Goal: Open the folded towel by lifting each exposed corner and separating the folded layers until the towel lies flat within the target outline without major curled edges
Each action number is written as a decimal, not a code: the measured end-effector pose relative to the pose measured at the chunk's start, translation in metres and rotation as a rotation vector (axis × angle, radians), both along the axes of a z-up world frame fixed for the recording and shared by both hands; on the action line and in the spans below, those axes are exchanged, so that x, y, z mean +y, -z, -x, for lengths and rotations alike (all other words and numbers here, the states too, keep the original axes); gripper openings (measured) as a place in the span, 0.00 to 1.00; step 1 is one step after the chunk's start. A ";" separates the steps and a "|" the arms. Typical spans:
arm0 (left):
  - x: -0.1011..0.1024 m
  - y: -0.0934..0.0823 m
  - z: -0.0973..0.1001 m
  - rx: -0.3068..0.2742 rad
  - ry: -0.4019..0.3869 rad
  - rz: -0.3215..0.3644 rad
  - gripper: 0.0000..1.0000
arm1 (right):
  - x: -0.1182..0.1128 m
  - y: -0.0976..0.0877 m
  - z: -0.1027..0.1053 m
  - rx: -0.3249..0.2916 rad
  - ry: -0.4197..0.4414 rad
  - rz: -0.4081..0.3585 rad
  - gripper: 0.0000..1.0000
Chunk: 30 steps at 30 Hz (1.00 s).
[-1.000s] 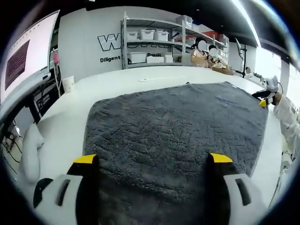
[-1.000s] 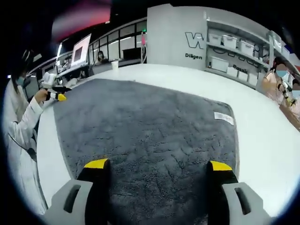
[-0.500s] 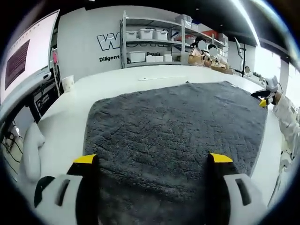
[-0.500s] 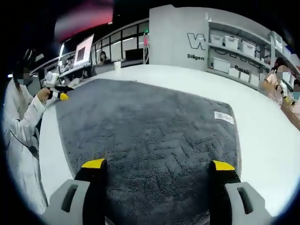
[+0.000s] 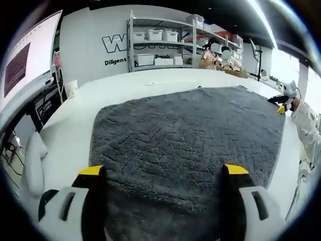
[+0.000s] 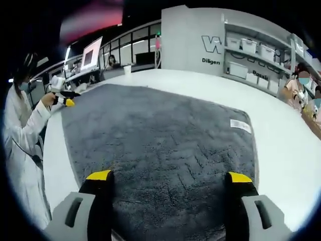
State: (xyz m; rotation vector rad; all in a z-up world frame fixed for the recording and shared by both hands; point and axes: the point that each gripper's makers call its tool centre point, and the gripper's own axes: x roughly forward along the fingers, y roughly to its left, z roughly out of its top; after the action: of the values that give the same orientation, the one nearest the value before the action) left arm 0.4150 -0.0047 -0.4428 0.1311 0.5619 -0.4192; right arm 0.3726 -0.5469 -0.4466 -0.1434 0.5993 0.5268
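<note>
The grey towel lies spread open and flat on the white table, its white label showing near one far corner in the right gripper view. The left gripper hangs above the towel's near edge, jaws spread wide and holding nothing; the right gripper does likewise over another edge. Beyond the table stand metal shelves with white bins, and a person in a white coat stands at the table's side.
</note>
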 end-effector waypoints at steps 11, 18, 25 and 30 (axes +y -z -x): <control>-0.006 -0.030 0.006 -0.086 -0.028 0.106 0.99 | -0.002 -0.023 -0.001 -0.031 0.159 -0.068 0.99; -0.027 -0.050 0.020 -0.153 -0.093 0.181 0.96 | 0.024 -0.040 0.000 -0.089 0.222 -0.109 0.99; -0.052 -0.037 0.032 -0.150 -0.110 0.155 0.99 | 0.064 -0.047 0.002 -0.137 0.202 -0.145 0.99; -0.058 -0.030 0.036 -0.137 -0.151 0.146 0.99 | 0.083 -0.042 0.006 -0.146 0.218 -0.119 0.99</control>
State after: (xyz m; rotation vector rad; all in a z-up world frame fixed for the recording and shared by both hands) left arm 0.3791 -0.0626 -0.4131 -0.0226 0.4018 -0.3003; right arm 0.3670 -0.4635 -0.4044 -0.0034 0.4333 0.3356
